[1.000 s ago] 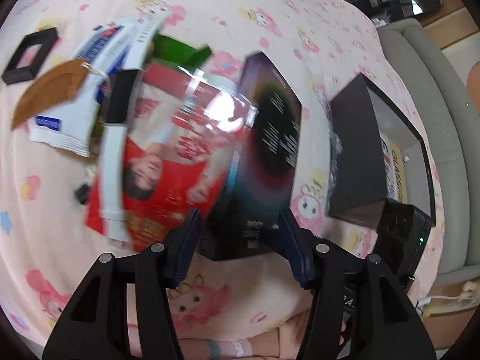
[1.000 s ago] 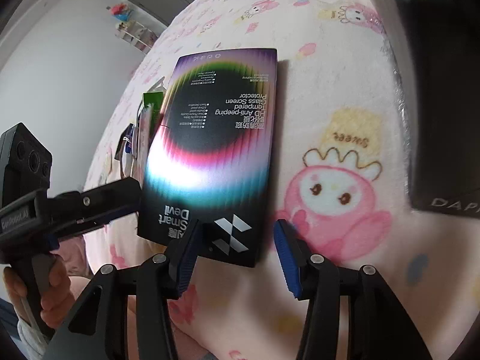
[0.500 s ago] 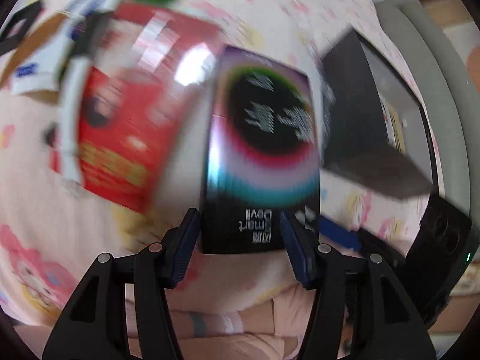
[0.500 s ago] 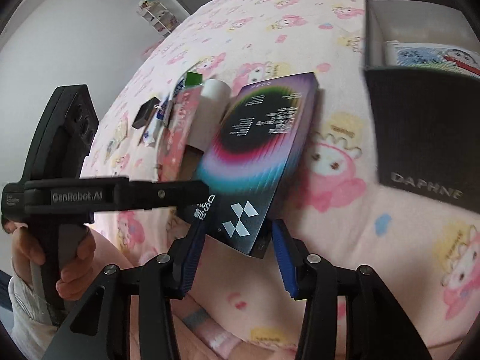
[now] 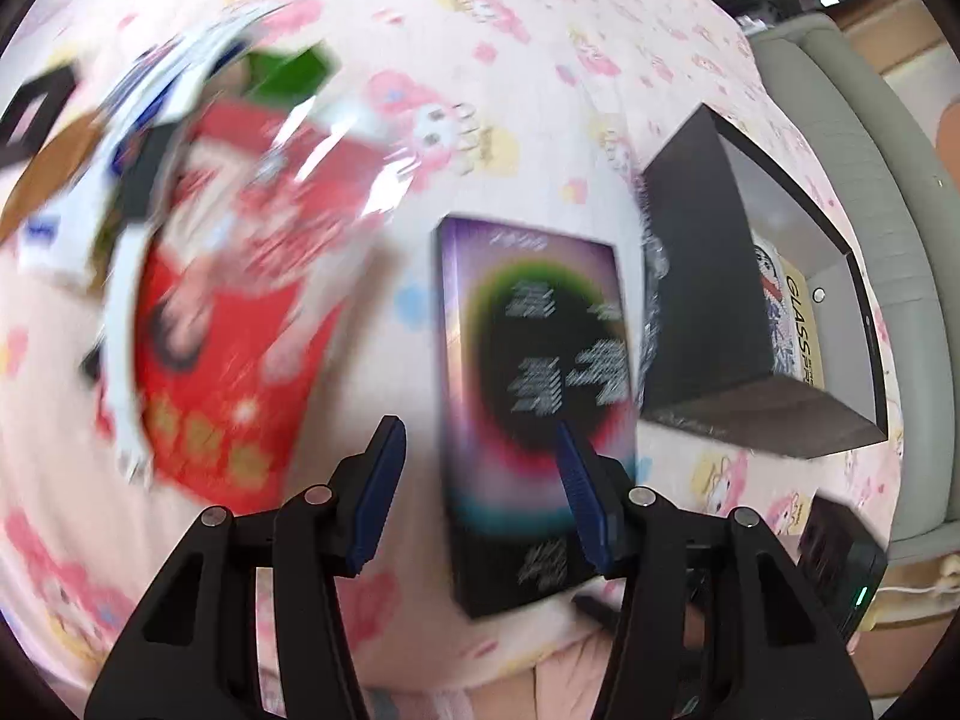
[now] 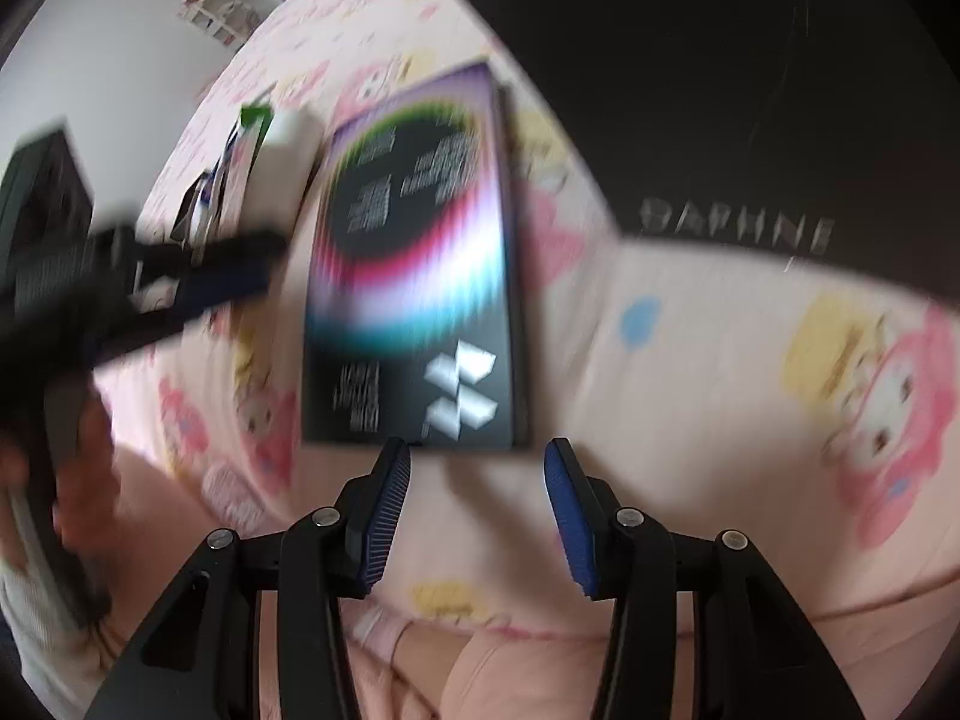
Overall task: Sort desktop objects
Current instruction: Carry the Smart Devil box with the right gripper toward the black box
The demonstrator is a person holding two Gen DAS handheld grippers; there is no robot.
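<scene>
Rainbow-printed flat box lying on pink cloth, just beside black storage box, long axis pointing away from right gripper; right nearer, both grippers' jaws gaping, empty.

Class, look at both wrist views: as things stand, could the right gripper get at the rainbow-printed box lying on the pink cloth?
Probably yes. The right gripper has open jaws just short of the box's near end, with only bare cloth between.
</scene>
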